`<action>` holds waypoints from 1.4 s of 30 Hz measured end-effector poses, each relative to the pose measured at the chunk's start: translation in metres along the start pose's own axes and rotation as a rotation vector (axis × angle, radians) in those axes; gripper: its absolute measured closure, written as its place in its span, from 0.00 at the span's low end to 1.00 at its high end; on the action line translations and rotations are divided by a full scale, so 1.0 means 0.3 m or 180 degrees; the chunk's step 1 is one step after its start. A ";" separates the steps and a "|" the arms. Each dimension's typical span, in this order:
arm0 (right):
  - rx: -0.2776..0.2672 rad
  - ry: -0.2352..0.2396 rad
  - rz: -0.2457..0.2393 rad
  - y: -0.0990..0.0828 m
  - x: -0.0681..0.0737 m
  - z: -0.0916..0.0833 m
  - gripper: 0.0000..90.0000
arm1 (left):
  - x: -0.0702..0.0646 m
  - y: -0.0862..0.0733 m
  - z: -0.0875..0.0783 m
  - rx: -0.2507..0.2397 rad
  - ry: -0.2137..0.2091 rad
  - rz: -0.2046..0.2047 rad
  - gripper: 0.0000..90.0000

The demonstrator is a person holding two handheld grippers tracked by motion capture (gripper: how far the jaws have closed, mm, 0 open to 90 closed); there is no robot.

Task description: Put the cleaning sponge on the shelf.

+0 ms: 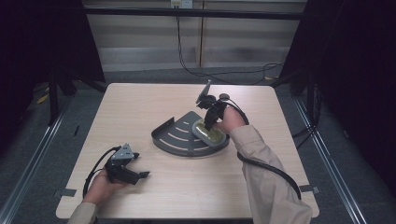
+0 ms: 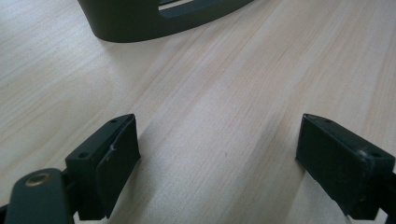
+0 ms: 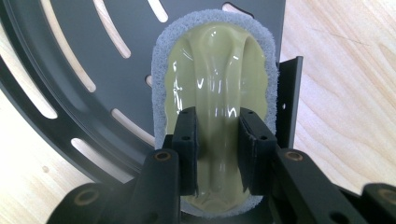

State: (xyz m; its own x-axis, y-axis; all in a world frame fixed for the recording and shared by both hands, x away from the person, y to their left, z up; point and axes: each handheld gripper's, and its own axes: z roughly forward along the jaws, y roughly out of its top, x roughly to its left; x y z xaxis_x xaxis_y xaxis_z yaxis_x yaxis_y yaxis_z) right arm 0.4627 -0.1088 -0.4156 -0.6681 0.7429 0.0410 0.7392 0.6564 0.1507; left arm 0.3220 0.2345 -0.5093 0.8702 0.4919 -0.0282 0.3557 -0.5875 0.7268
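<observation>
Centre frame, the right tongs [image 3: 218,154] pinch the scrubber's [image 3: 215,84] raised ridge over the slotted rack [image 1: 180,137]; lower left, the left tongs [image 2: 219,163] gape idle above the counter [image 1: 140,102].

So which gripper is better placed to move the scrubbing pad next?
Right. The right gripper is shut on the scrubbing pad in the slotted rack; the left gripper rests open, apart on the table.
</observation>
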 end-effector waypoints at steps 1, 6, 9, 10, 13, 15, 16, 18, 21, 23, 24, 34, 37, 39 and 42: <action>-0.0005 0.0005 0.0022 -0.001 -0.001 0.001 0.79 | 0.000 0.000 0.000 0.0001 0.0001 0.0002 0.14; 0.0019 0.0008 0.0030 -0.008 -0.007 0.017 0.79 | 0.000 0.000 0.000 0.0002 -0.0001 0.0002 0.14; 0.0014 0.0002 0.0038 -0.010 -0.009 0.024 0.79 | 0.000 0.000 0.000 0.0001 -0.0001 0.0001 0.14; 0.0011 0.0010 0.0039 -0.010 -0.009 0.025 0.79 | 0.000 0.000 0.000 0.0000 -0.0001 0.0001 0.14; 0.0022 0.0006 0.0046 -0.011 -0.010 0.028 0.79 | 0.000 0.000 0.000 -0.0001 -0.0002 0.0002 0.14; 0.0034 0.0004 0.0033 -0.012 -0.012 0.027 0.79 | 0.000 0.000 0.000 -0.0001 -0.0002 0.0002 0.14; 0.0032 0.0000 0.0042 -0.012 -0.011 0.027 0.79 | 0.000 0.000 0.000 -0.0001 -0.0002 0.0003 0.14; 0.0036 0.0004 0.0034 -0.013 -0.011 0.029 0.79 | 0.000 0.000 0.000 0.0001 0.0001 0.0004 0.14; 0.0029 -0.0007 0.0040 -0.014 -0.007 0.032 0.78 | 0.000 0.000 0.000 0.0002 0.0001 0.0004 0.14; 0.0025 -0.0015 0.0030 -0.015 -0.008 0.035 0.78 | 0.000 0.000 0.000 0.0001 0.0001 0.0003 0.14; 0.0029 -0.0015 0.0027 -0.015 -0.009 0.035 0.78 | 0.000 0.000 0.000 -0.0001 -0.0003 0.0005 0.14; 0.0038 -0.0074 0.0052 -0.019 -0.007 0.044 0.66 | 0.000 0.000 0.000 -0.0002 -0.0003 0.0004 0.14; -0.0022 -0.0132 0.0043 -0.020 -0.006 0.037 0.56 | 0.000 0.000 0.000 -0.0001 -0.0002 0.0003 0.14; -0.0018 -0.0145 0.0054 -0.019 -0.006 0.034 0.54 | 0.000 0.000 0.000 0.0001 -0.0001 0.0002 0.14; -0.0067 -0.0153 0.0056 -0.021 -0.007 0.027 0.49 | 0.000 0.000 0.000 -0.0001 -0.0004 0.0003 0.14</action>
State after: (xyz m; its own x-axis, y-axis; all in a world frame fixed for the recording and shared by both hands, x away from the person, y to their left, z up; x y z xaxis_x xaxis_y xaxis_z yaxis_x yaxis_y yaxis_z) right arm 0.4602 -0.1134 -0.4246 -0.6498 0.7601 -0.0037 0.7485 0.6407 0.1712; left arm 0.3221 0.2345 -0.5093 0.8709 0.4906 -0.0285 0.3548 -0.5877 0.7271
